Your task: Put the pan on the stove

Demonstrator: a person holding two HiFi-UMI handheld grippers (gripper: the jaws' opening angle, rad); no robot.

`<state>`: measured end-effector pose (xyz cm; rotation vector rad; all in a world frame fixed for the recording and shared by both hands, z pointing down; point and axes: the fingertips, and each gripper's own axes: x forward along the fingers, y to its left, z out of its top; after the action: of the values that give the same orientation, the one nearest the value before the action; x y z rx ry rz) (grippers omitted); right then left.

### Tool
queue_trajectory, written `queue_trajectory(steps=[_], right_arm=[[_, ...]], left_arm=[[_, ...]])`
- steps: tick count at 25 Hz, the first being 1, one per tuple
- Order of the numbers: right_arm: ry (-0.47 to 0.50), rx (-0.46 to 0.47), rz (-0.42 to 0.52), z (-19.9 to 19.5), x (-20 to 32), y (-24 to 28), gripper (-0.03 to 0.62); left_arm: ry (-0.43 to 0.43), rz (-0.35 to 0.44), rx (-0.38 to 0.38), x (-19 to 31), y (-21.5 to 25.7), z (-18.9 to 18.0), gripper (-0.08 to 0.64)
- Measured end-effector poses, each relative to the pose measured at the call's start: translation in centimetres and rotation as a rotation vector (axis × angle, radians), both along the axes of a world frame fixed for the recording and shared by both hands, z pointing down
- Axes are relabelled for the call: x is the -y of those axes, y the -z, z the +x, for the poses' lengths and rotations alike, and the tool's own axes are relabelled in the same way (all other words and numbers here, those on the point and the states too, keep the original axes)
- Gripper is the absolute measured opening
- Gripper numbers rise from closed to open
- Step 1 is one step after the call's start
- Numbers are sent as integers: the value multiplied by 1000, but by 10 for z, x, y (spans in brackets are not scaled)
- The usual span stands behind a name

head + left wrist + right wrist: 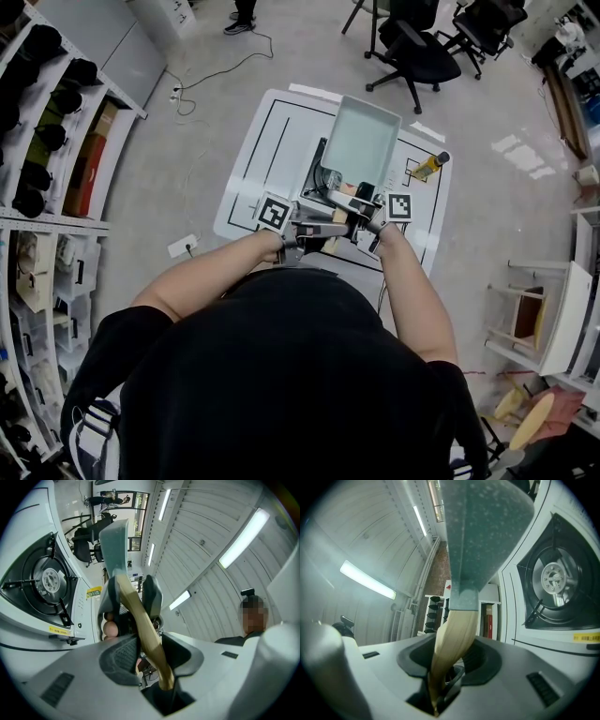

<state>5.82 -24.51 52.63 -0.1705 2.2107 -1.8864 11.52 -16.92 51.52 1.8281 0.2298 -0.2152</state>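
The pan (361,141), a pale green rectangular one, is carried in the air by its wooden handle (137,618), and both grippers hold it. The left gripper (149,651) has its jaws closed on the near end of the handle. The right gripper (450,660) is clamped on the same handle a little farther along, nearer to the pan body. From these grips the handle runs away from the person to the pan, which hangs over the far part of the stove (321,167) and hides most of it in the head view. In both gripper views the burner (43,581) shows beside the pan with open space between them, so I judge that the pan is not yet resting on it. The stove stands on a white table (248,155), and a yellow bottle (429,166) lies to the right, well apart. So picking up and carrying seem done. What is left is to lower the pan level onto the burner grate, centre it and open both grips.
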Motion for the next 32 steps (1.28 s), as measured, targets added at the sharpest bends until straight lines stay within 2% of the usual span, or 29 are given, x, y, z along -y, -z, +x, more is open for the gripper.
queue_trajectory(steps=[7,32], right_arm=[[0,9,-3,-5,-3,-6,138],[-36,24,-112,-15,-12,-67,138]], left_arm=[[-4,0,8,-3,-7,-5,149],[-48,-95,41,-14,-59,-18,149]])
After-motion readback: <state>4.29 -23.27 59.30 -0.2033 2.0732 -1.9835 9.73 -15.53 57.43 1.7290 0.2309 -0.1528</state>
